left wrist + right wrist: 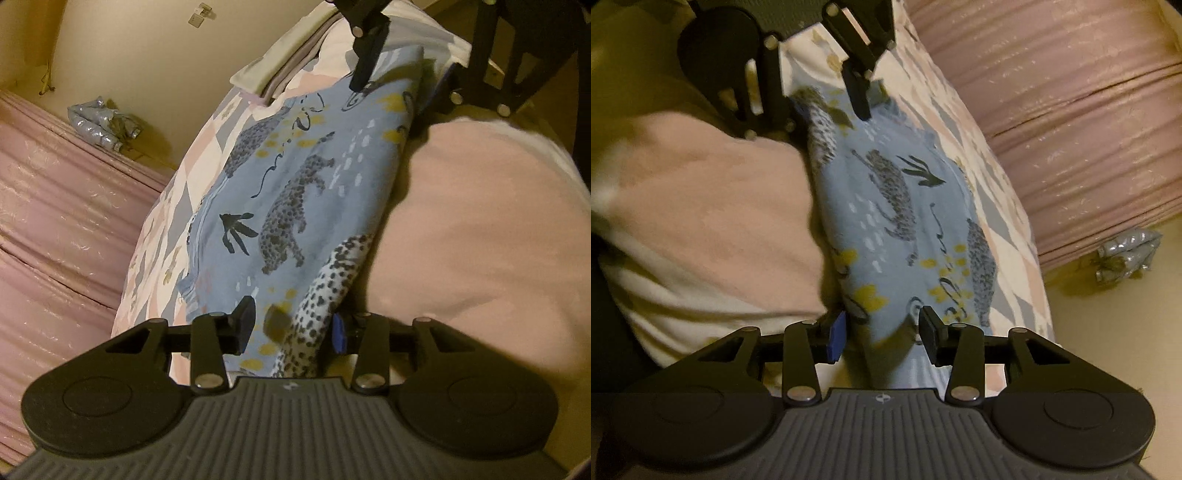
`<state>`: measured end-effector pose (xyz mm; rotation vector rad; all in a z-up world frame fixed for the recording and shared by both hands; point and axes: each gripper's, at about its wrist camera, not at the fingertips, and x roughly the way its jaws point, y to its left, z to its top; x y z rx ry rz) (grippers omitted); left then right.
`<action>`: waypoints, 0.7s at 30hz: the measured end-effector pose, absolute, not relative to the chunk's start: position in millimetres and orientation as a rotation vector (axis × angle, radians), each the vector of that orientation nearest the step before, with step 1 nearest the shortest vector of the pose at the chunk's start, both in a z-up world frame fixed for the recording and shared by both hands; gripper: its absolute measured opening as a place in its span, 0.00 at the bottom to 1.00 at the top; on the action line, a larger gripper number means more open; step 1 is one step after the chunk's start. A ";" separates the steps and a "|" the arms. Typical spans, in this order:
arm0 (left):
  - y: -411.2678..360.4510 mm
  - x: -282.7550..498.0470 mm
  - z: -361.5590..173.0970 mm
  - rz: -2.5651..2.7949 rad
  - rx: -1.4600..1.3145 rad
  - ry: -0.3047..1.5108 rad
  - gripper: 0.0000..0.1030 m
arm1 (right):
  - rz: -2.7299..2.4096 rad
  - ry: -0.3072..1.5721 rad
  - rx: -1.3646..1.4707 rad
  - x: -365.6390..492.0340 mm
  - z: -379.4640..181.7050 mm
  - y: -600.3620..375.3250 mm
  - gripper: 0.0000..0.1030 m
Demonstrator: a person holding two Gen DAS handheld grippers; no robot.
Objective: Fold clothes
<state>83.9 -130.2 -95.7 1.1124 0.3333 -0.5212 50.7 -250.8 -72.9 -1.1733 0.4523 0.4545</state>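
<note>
Leopard-print blue garment point(295, 199) (folded long), stretched lengthwise between left tool point(291, 328) and right tool point(882, 338), both spread wide astride its ends.

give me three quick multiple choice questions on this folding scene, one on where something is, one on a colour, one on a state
1. Where does the blue leopard-print garment lie?
A. on the patchwork bedspread, beside a pink cloth
B. on the floor by the curtain
C. hanging on the wall

2. What is the garment's ground colour?
A. red
B. light blue
C. black

3. How do the left tongs stand?
A. shut tight with nothing between them
B. out of view
C. open, with garment fabric between the fingers

Answers:
1 A, the left wrist view shows the garment on the patterned bedspread with the pink cloth along its edge.
2 B, light blue shows around the spotted cats and yellow marks.
3 C, the fingers stand apart either side of the fabric; the right tongs look much the same at the other end.
</note>
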 end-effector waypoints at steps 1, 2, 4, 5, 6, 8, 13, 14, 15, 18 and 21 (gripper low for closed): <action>-129.3 84.6 -96.0 -0.523 1.114 0.333 0.36 | 0.451 0.454 -1.177 53.9 -73.9 -251.6 0.41; -128.9 85.6 -96.3 -0.526 1.115 0.332 0.36 | 0.447 0.455 -1.180 57.1 -74.9 -252.4 0.41; -128.2 87.1 -96.6 -0.529 1.113 0.331 0.36 | 0.441 0.457 -1.188 63.1 -77.5 -253.6 0.41; -127.5 87.7 -96.8 -0.530 1.111 0.331 0.36 | 0.441 0.459 -1.193 65.5 -79.4 -253.9 0.41; -127.0 88.4 -96.7 -0.532 1.105 0.334 0.36 | 0.440 0.459 -1.197 67.4 -81.1 -253.9 0.41; -125.9 89.7 -96.4 -0.536 1.094 0.338 0.35 | 0.436 0.456 -1.203 70.9 -83.7 -253.0 0.41; -126.0 93.2 -94.8 -0.544 1.077 0.342 0.33 | 0.429 0.451 -1.208 77.9 -88.0 -249.9 0.36; -125.9 93.7 -94.6 -0.546 1.078 0.342 0.32 | 0.430 0.452 -1.208 77.9 -88.6 -248.8 0.35; -126.0 93.8 -94.7 -0.548 1.079 0.342 0.32 | 0.430 0.453 -1.209 77.5 -88.8 -248.1 0.34; -125.8 94.6 -94.0 -0.554 1.076 0.348 0.29 | 0.428 0.462 -1.203 76.1 -88.3 -246.5 0.31; -128.0 96.7 -95.2 -0.569 1.088 0.361 0.17 | 0.423 0.475 -1.178 77.0 -86.5 -245.7 0.21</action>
